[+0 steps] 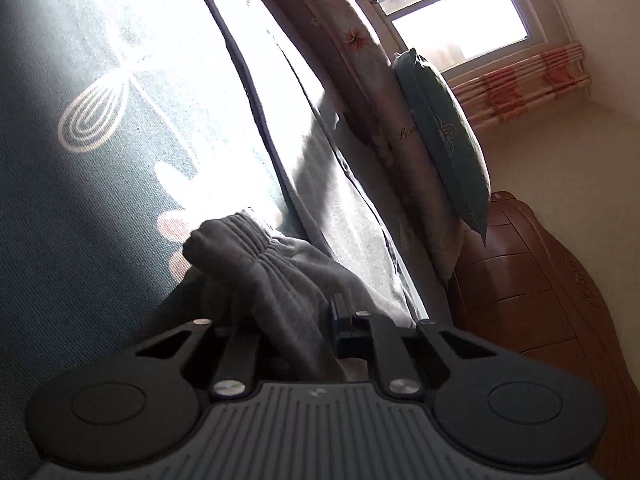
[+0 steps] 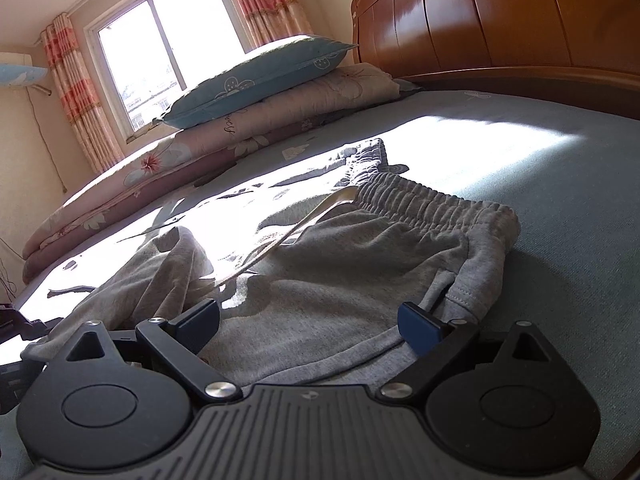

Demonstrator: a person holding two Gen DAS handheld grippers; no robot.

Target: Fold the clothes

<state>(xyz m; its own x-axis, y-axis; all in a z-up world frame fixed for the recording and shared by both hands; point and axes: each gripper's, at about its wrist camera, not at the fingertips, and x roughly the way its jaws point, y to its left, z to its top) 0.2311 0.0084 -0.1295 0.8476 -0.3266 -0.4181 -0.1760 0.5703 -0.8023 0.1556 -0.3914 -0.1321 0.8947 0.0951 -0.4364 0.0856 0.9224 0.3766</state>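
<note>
Grey sweatpants (image 2: pixel 360 264) with an elastic waistband (image 2: pixel 432 204) and a pale drawstring (image 2: pixel 304 220) lie crumpled on the teal bedsheet (image 2: pixel 560 184). My right gripper (image 2: pixel 310 320) hovers low over the cloth with its jaws wide open, and its blue pads (image 2: pixel 420 322) touch nothing. In the left wrist view, which is rolled to one side, my left gripper (image 1: pixel 312 320) is shut on a bunched fold of the sweatpants (image 1: pixel 248 248). Its waistband end sticks out past the fingers. One blue pad (image 1: pixel 340 320) shows and the other is hidden under the cloth.
A teal pillow (image 2: pixel 256 80) rests on a folded floral quilt (image 2: pixel 280 124) at the far side of the bed. The wooden headboard (image 2: pixel 500 20) rises on the right. Behind is a bright window (image 2: pixel 160 48) with curtains. Strong sunlight falls on the patterned sheet (image 1: pixel 80 200).
</note>
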